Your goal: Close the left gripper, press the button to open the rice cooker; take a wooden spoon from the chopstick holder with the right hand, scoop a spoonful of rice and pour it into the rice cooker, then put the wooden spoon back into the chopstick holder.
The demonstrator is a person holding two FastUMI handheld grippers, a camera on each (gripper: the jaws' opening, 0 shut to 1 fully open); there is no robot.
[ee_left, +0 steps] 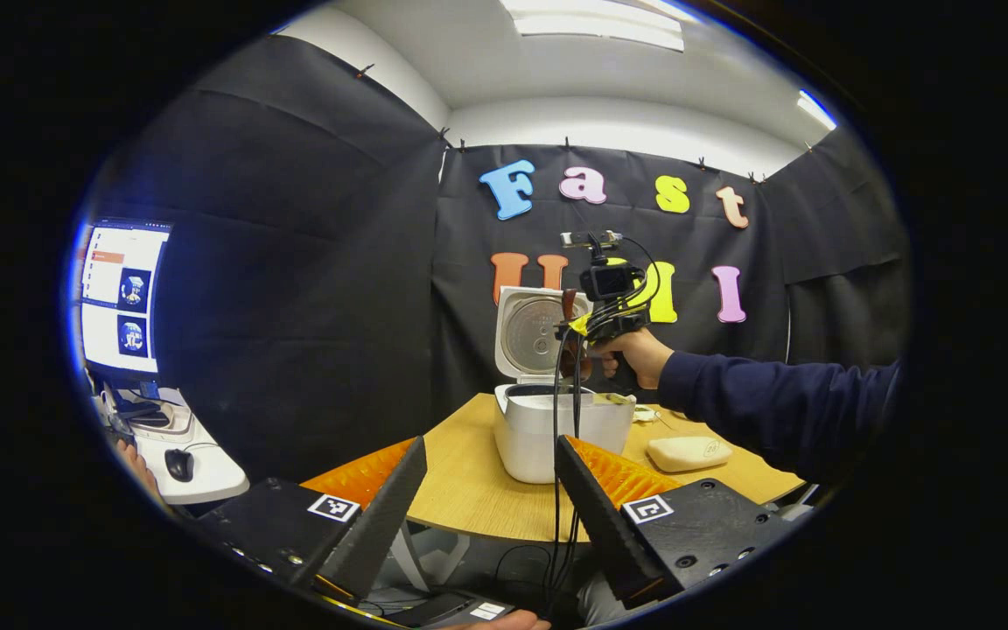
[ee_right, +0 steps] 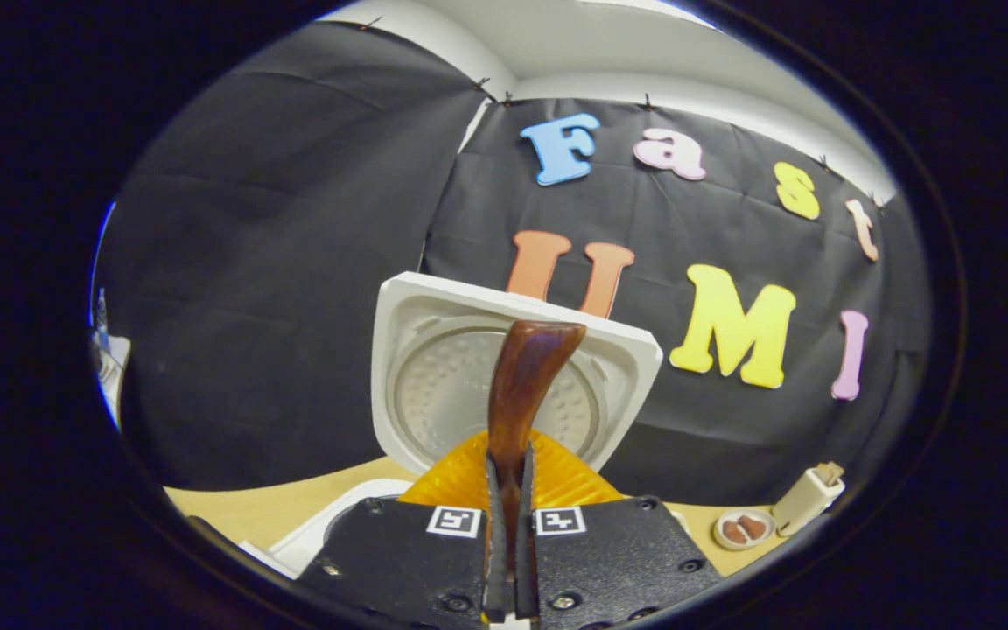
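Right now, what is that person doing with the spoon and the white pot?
A person holds a gripper in each hand. The right gripper is shut on a wooden spoon, held above the rice cooker, whose lid stands open. The left gripper is open, back from the table, holding nothing.

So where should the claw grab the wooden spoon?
On its thin stem, where the right claw pinches it now. The wooden spoon is narrow there, so one finger fits on each side and they close nearly together. The claw comes along the stem, leaving the wider curved end free, pointing out towards the open lid of the rice cooker.
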